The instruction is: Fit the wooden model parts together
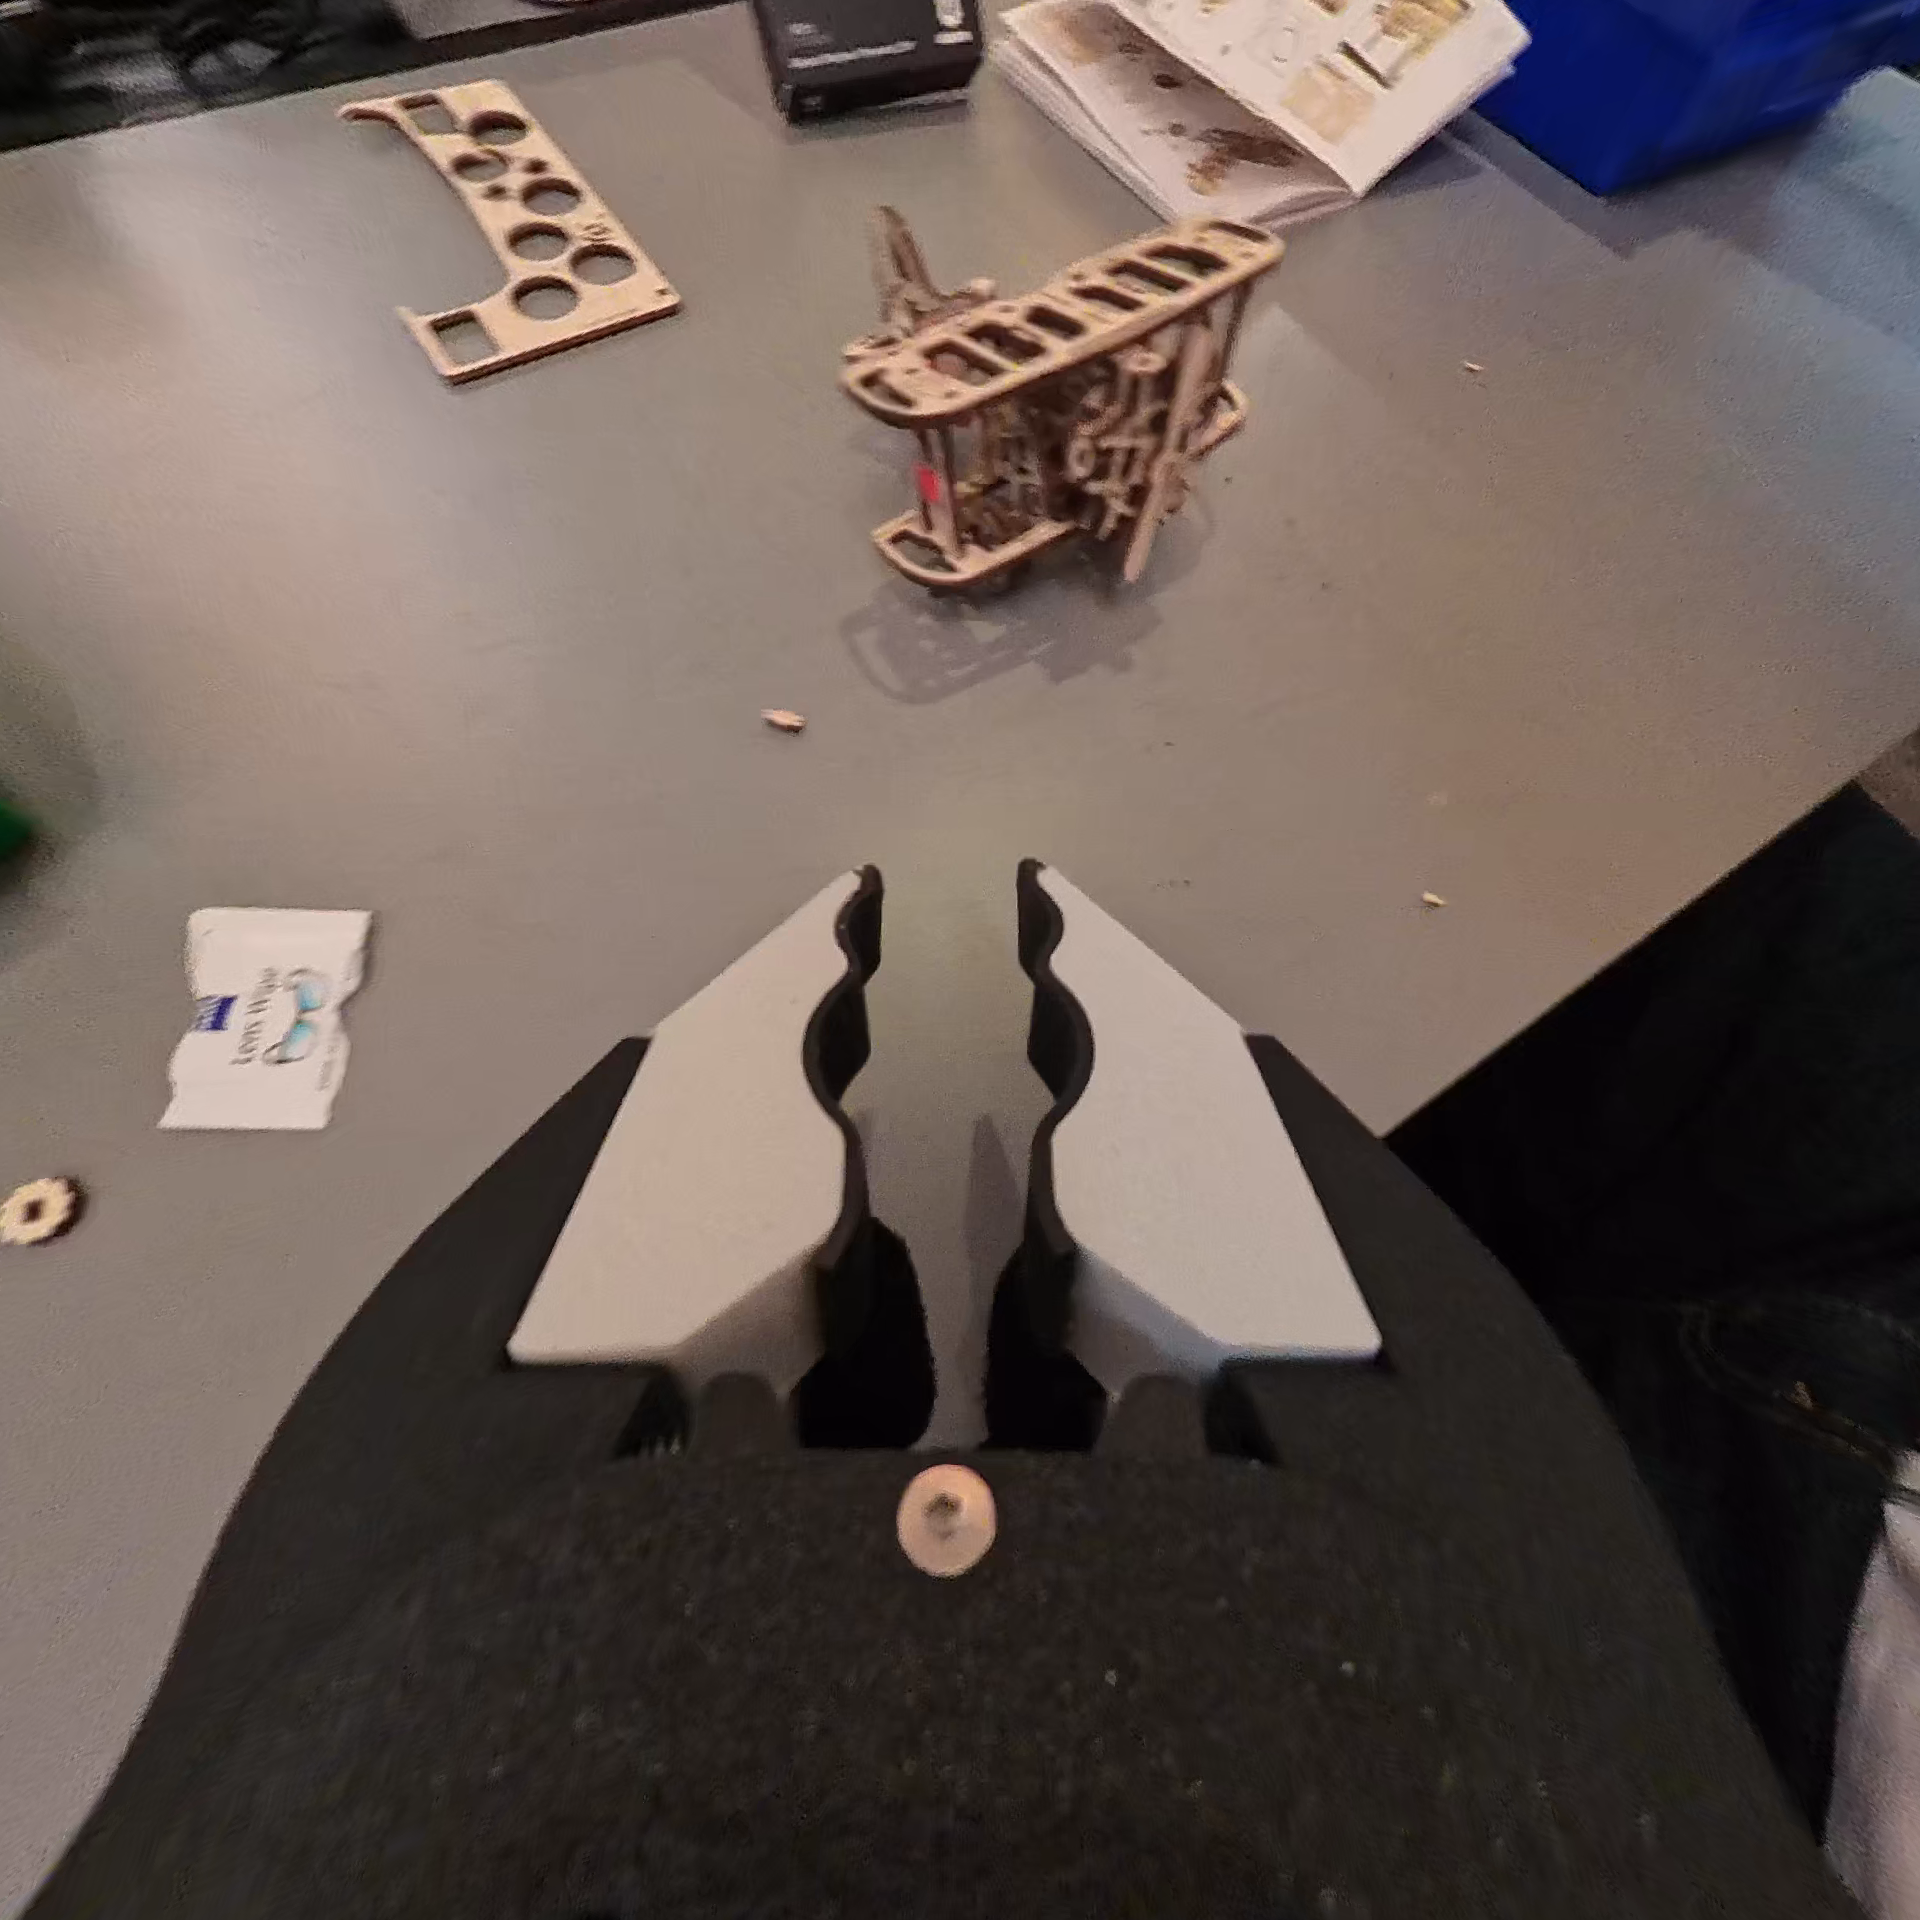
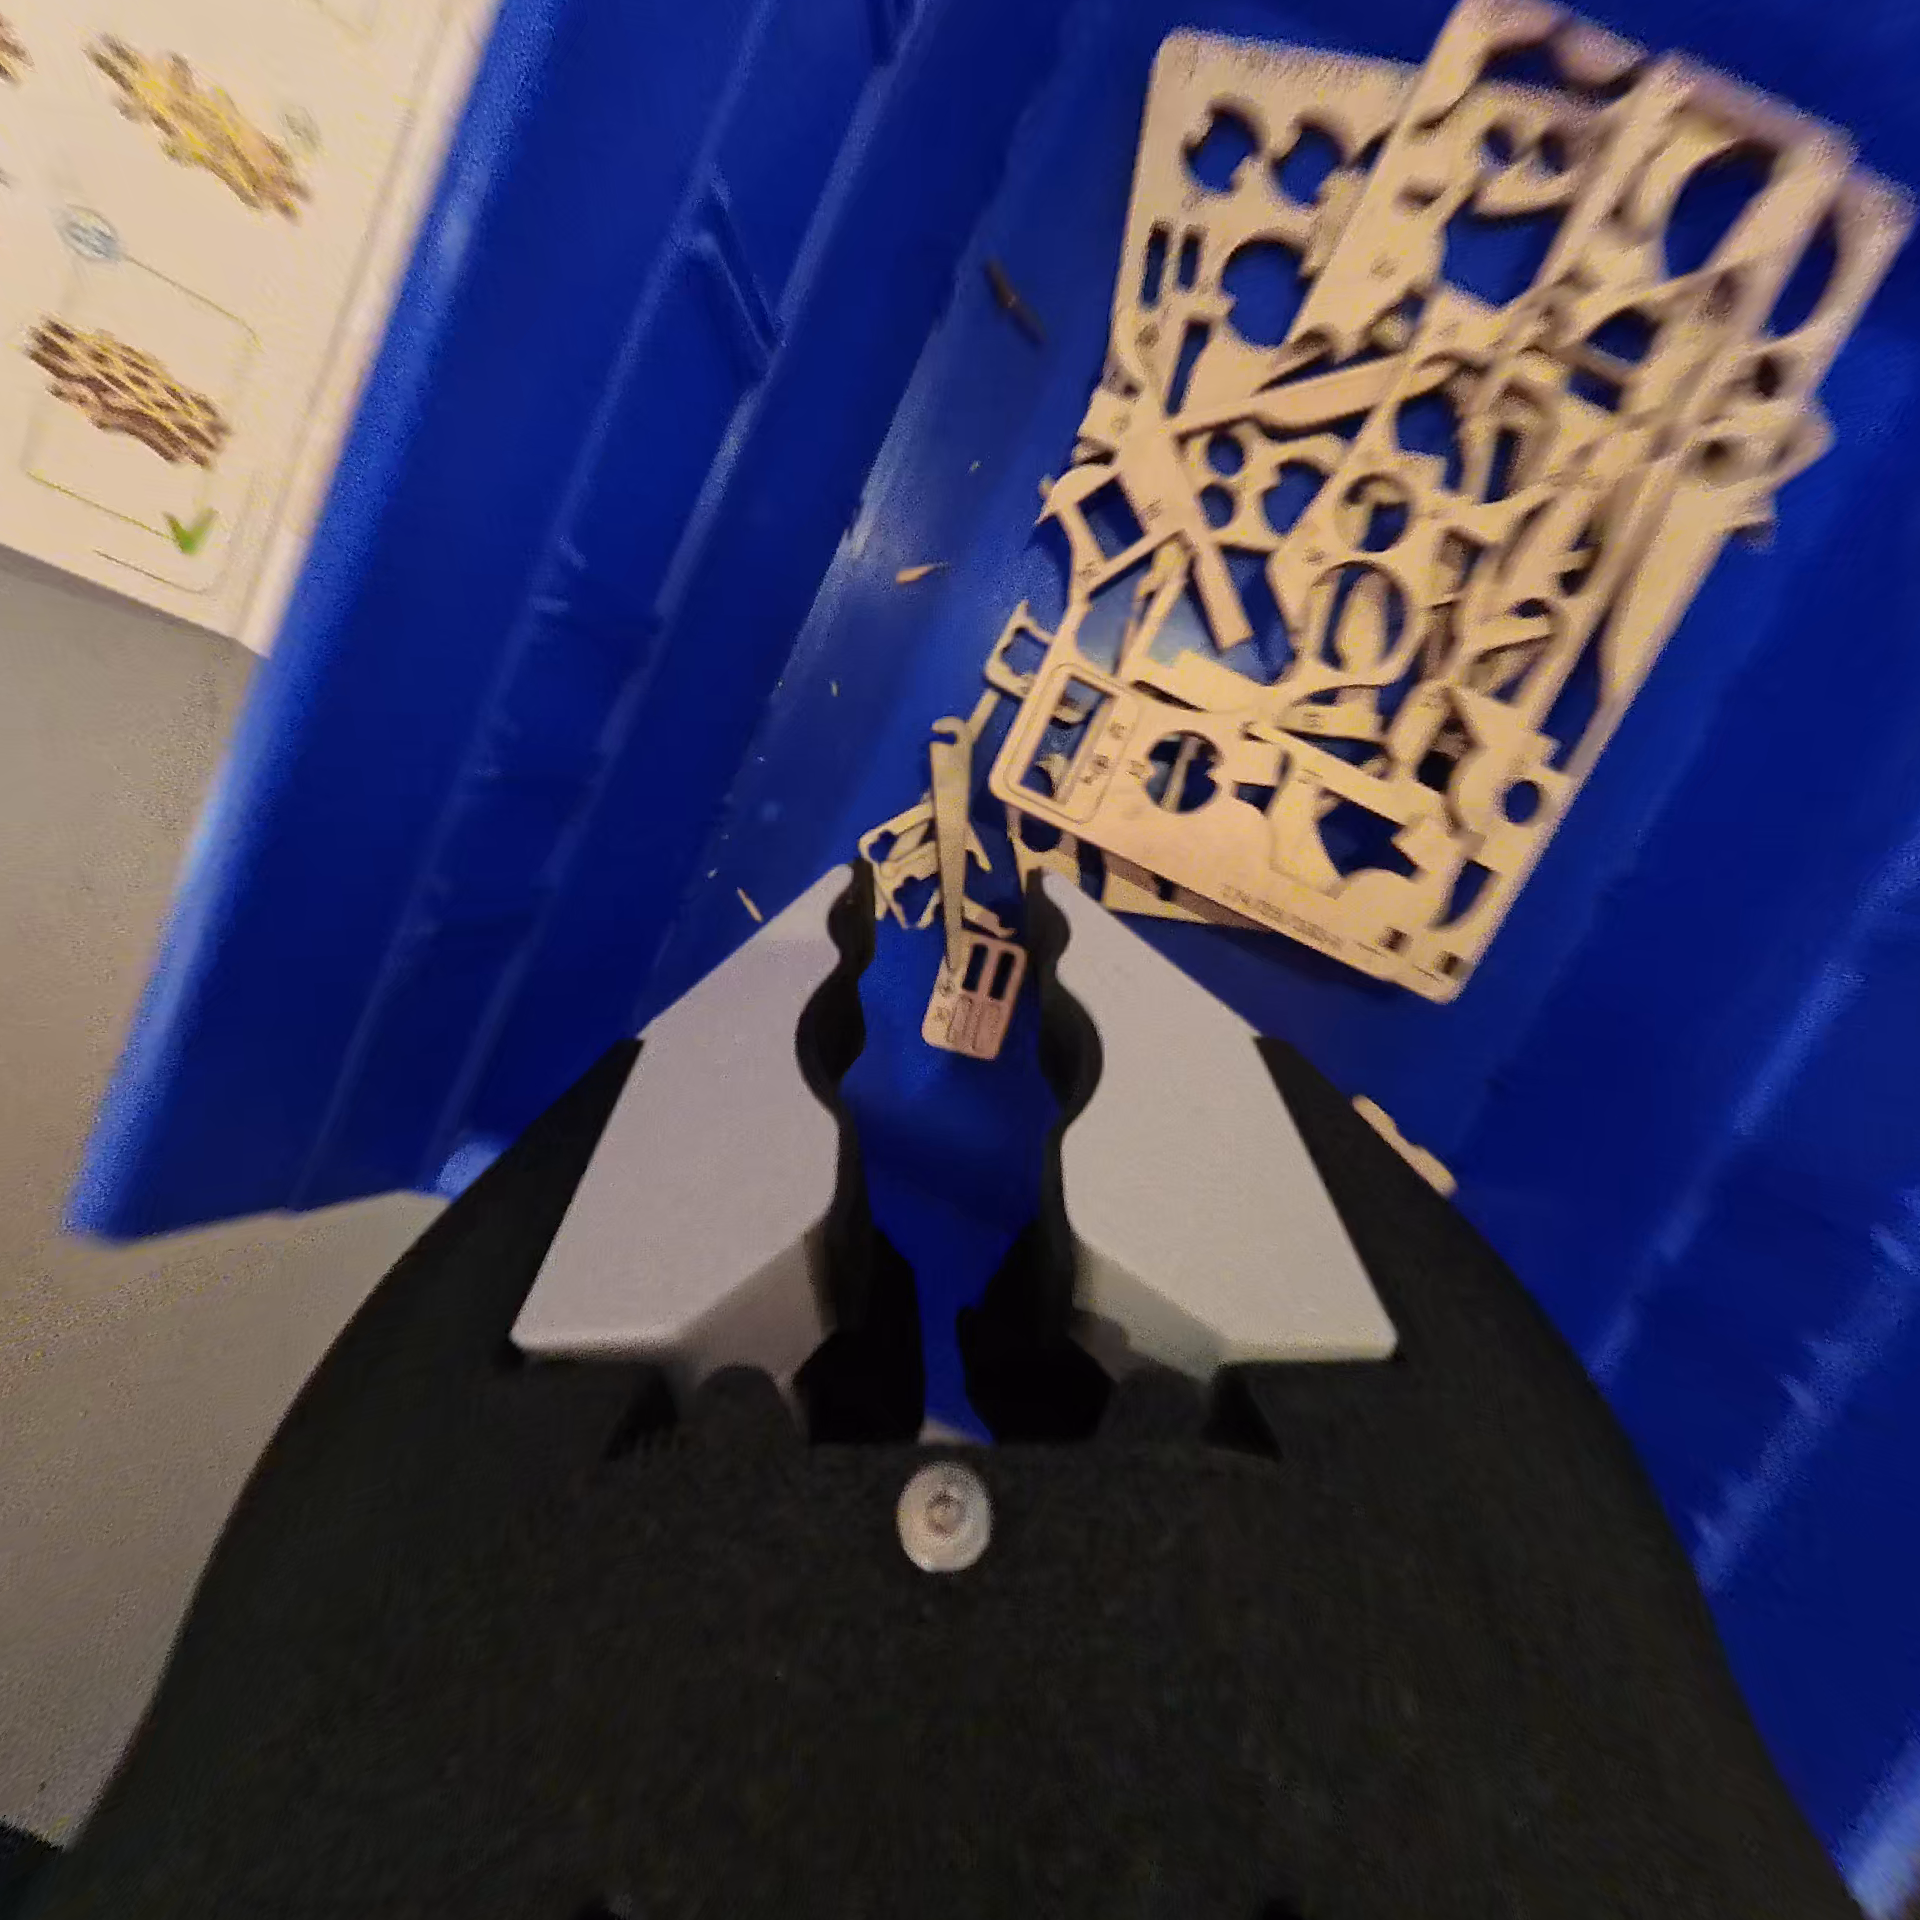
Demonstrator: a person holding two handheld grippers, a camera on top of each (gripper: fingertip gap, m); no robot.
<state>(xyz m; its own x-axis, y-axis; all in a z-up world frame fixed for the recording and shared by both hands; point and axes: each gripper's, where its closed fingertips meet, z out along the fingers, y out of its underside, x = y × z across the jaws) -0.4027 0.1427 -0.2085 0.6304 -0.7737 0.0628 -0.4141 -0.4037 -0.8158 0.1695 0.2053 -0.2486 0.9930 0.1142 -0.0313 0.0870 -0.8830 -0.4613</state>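
A part-built wooden biplane model stands on the grey table, well ahead of my left gripper. The left gripper is open and empty above the table. My right gripper is open and reaches into a blue bin. A small slotted wooden piece on a thin strip shows in the gap, close to the right finger; the jaws are not clamped on it. A pile of punched wooden sheets lies just beyond in the bin.
A punched wooden sheet lies at the far left. A white wipe packet and a small wooden gear lie at the left. A wood chip lies mid-table. A black box, an instruction booklet and the blue bin are at the back. The table edge runs on the right. About 60 cm separates my left fingertips from my right. The wood chip is about 11 cm from my left fingertips and 50 cm from my right.
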